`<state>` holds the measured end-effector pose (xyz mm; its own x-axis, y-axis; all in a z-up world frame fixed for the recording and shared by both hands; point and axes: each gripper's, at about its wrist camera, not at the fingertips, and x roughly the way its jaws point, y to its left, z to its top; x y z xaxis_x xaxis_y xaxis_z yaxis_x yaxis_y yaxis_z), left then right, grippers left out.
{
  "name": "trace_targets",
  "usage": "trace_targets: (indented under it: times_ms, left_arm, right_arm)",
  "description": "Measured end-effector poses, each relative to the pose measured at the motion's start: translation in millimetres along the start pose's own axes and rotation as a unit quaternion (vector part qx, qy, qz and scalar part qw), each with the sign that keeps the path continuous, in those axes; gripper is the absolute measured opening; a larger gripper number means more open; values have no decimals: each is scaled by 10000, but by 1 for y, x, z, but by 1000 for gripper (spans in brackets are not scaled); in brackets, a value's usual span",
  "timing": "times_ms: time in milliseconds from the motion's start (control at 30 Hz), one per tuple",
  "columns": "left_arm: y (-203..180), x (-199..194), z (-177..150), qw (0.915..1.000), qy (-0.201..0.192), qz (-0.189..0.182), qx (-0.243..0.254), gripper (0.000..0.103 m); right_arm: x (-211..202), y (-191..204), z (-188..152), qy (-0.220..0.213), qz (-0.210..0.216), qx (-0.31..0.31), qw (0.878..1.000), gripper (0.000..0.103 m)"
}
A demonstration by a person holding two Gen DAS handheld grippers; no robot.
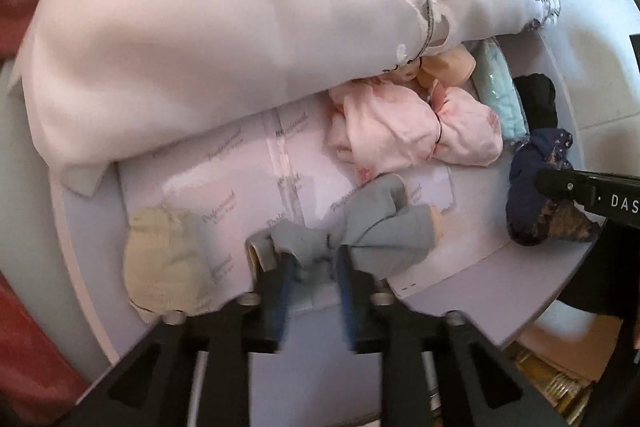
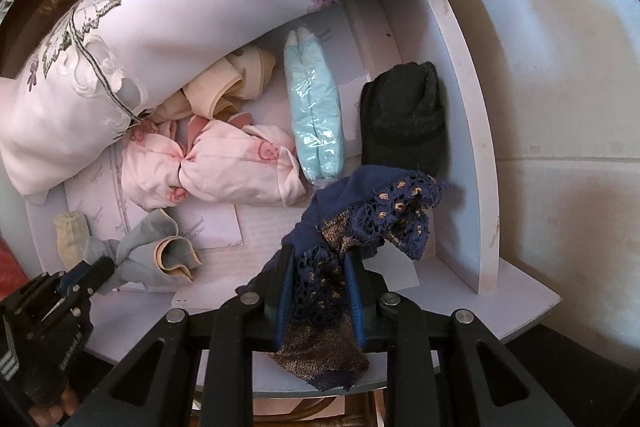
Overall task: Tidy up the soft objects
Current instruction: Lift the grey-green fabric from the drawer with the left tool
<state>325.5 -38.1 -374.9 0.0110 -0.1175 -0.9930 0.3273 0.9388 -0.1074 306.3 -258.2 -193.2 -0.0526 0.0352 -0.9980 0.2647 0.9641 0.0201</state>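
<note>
The right gripper pinches the navy lace cloth w/ gold pattern firmly, prob. to carry it to the white drawer. The left gripper, jaws narrow, grips the crumpled grey sock, so both pieces are separated for sorting

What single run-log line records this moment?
left gripper: on grey garment | right gripper: shut on navy lace garment | site: drawer

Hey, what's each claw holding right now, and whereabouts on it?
The right claw grips the navy lace garment at its bunched lower part. The left claw has grey cloth between its fingers; whether it pinches cannot be told.
</note>
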Motion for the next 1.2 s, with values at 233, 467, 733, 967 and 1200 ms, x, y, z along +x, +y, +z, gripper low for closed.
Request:
trace_targets:
  times_ms: [233, 467, 733, 967, 1200]
  left_arm:
    - [-21, -13, 12, 9960, 133, -390, 793, 68]
    - [-39, 15, 19, 9955, 267, -175, 896, 76]
    - [-20, 36, 25, 9968, 388, 1, 694, 28]
    - [5, 30, 16, 9993, 247, 72, 254, 11]
    - [40, 21, -10, 9971, 137, 600, -457, 11]
  right_arm:
    - [2, -2, 4, 44, 53, -7, 10000, 24]
    - [-1, -5, 6, 35, 84, -10, 10000, 24]
    - [2, -1, 7, 74, -71, -70, 9999, 24]
    - [5, 3, 4, 80, -149, -166, 9997, 22]
    - [6, 5, -3, 50, -234, -193, 9995, 21]
